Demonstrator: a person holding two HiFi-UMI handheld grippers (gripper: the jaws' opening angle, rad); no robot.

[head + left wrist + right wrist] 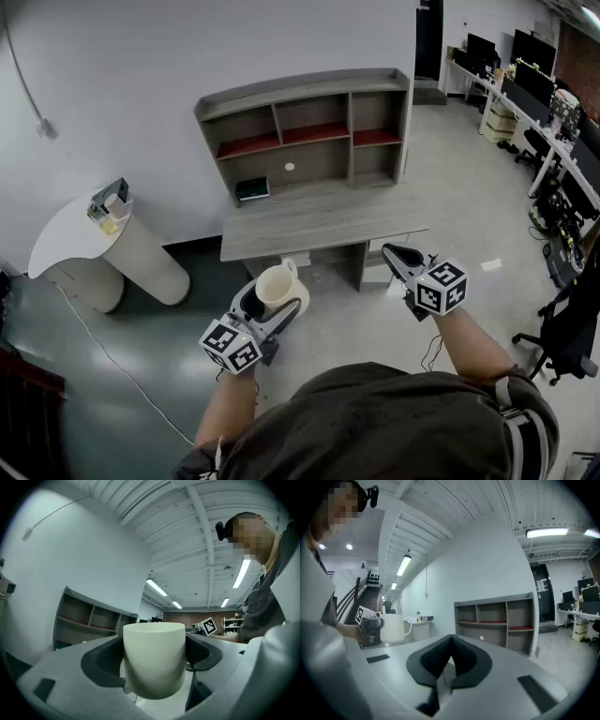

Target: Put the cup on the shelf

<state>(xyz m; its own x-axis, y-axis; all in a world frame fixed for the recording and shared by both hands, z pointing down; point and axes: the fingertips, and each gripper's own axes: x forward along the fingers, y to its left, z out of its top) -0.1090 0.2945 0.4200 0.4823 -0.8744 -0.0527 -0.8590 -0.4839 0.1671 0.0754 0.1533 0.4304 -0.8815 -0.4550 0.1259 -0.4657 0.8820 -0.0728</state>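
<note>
A cream cup [276, 287] with a handle sits upright between the jaws of my left gripper [270, 302], which is shut on it and held in the air in front of the desk. In the left gripper view the cup [154, 659] fills the middle, both pads pressed on its sides. The right gripper view shows the cup [393, 627] at the left. My right gripper [401, 255] is shut and holds nothing; its pads [451, 662] meet. The grey shelf unit [309, 131] with red-lined compartments stands on the desk, ahead of both grippers.
A grey desk [319, 225] carries the shelf unit, with a dark book [252, 189] in the lower left compartment. A white round counter [80, 239] stands at the left. Office desks and chairs [553, 141] line the right side.
</note>
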